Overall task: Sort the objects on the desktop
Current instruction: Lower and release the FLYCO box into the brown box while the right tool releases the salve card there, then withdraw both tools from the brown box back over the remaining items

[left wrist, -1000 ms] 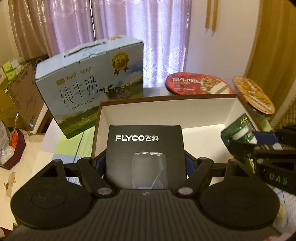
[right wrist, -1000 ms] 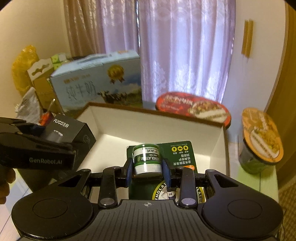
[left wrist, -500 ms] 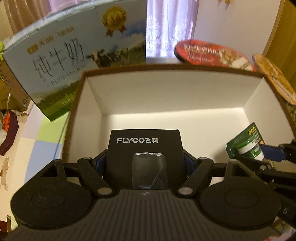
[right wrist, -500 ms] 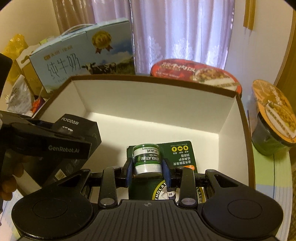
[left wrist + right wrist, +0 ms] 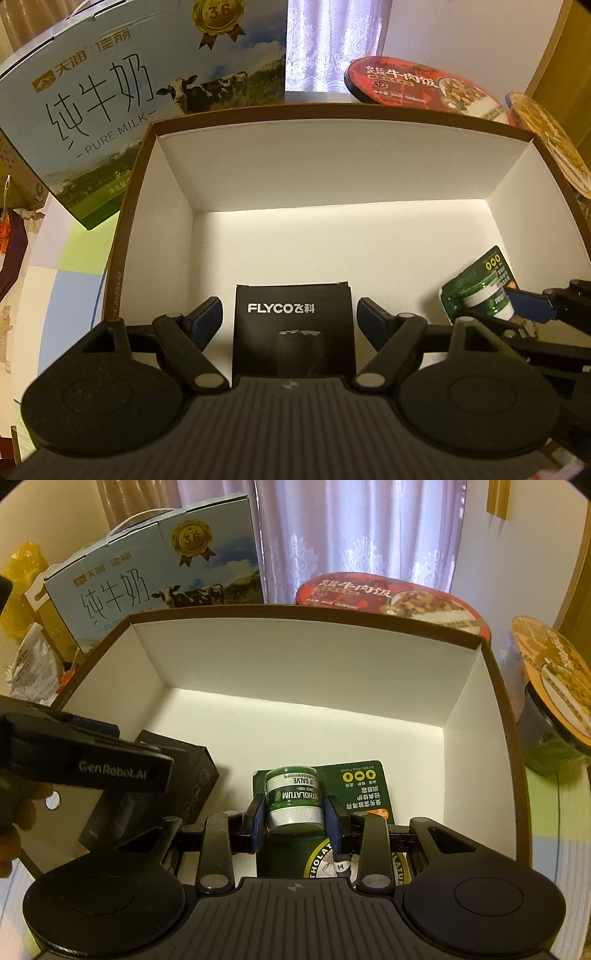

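With jaws spread wide, left gripper (image 5: 290,319) flanks black FLYCO box (image 5: 291,328) without contact, inside white carton (image 5: 332,177). Right gripper (image 5: 295,821) clamped on green lip-salve pack (image 5: 295,801), low in same carton, right of FLYCO box.

Left gripper (image 5: 290,321) holds its fingers spread wide apart; right gripper (image 5: 295,821) has its fingers clamped together, level.

My left camera looks forward and down from close over the near edge of the open box (image 5: 147,192). My right camera views the same box (image 5: 491,709) from slightly higher, perhaps further right. Both share the milk carton (image 5: 110,96) behind it.
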The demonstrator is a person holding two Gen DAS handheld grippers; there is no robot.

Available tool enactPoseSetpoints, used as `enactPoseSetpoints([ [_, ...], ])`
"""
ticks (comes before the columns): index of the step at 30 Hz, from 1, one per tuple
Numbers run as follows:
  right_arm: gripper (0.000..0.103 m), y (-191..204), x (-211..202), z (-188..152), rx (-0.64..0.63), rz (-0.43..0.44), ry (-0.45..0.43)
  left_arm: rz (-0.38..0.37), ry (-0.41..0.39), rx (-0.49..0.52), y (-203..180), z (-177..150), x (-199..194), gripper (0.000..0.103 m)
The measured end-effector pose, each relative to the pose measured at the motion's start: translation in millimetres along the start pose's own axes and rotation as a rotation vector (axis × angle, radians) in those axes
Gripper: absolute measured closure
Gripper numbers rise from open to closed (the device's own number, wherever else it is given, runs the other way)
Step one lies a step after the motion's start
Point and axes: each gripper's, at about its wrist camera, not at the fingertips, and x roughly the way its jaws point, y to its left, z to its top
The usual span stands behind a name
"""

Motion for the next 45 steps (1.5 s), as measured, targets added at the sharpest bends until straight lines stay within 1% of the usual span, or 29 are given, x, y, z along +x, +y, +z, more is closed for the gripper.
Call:
enactPoseSetpoints([
  [2,0.072,0.2,1.4,0.9,0.011,0.025,0.010,0.007,0.002,0.008,-1.3,-0.9,0.5,0.026],
  [3,0.070,0.0,1.6,1.1,0.017,0.043,0.009,0.010,0.002,0.012,-2.2,-1.6,0.2,0.026],
  [4,0.053,0.0,1.2,1.1,0.023,0.061,0.004,0.012,0.001,0.016,-2.4,-2.2,-0.1,0.026],
  [5,0.039,0.4,0.3,0.8,0.025,0.076,0.001,0.011,0.001,0.018,-2.6,-2.4,-0.6,0.025],
  [6,0.015,1.0,-1.2,0.1,0.024,0.071,-0.009,0.009,0.000,0.018,-2.6,-2.4,-1.2,0.025],
  [7,0.013,1.8,-4.5,-1.6,0.019,0.054,-0.031,0.006,-0.001,0.017,-2.3,-2.7,-2.3,0.025],
  [8,0.013,3.3,-6.9,-2.5,0.008,0.049,-0.040,0.002,-0.001,0.018,-1.9,-3.1,-3.5,0.025],
  [11,0.013,6.0,-11.0,-4.4,-0.027,0.038,-0.020,-0.005,-0.004,0.031,-3.0,-4.9,-7.7,0.022],
  [12,0.013,6.2,-12.5,-5.4,-0.037,0.036,-0.020,-0.004,-0.006,0.037,-4.1,-6.1,-9.4,0.020],
  [13,0.012,6.5,-13.8,-6.6,-0.047,0.036,-0.016,0.005,-0.011,0.044,-5.7,-7.7,-11.5,0.013],
  [14,0.012,6.5,-14.9,-8.1,-0.054,0.034,-0.014,0.018,-0.017,0.050,-6.8,-8.9,-12.9,0.011],
  [16,0.010,6.7,-17.0,-11.3,-0.059,0.024,-0.014,0.032,-0.027,0.062,-8.3,-11.3,-16.0,0.011],
  [19,0.008,6.7,-20.1,-15.9,-0.056,0.033,-0.006,0.022,-0.024,0.052,-6.6,-15.3,-19.8,0.011],
  [23,0.007,7.8,-27.6,-19.9,-0.064,0.021,-0.014,0.025,-0.033,0.040,-4.1,-20.5,-28.6,0.011],
  [29,0.005,9.6,-46.4,-21.8,-0.065,0.008,-0.048,0.025,-0.065,0.029,-3.5,-28.5,-51.2,0.009],
  [36,0.003,5.0,-69.8,-27.8,-0.038,-0.010,-0.081,0.022,-0.101,0.032,-8.9,-39.6,-78.9,0.009],
  [45,0.002,-1.1,-117.9,-43.8,0.009,-0.013,-0.166,0.023,-0.161,0.045,-19.4,-62.5,-118.7,0.009],
])
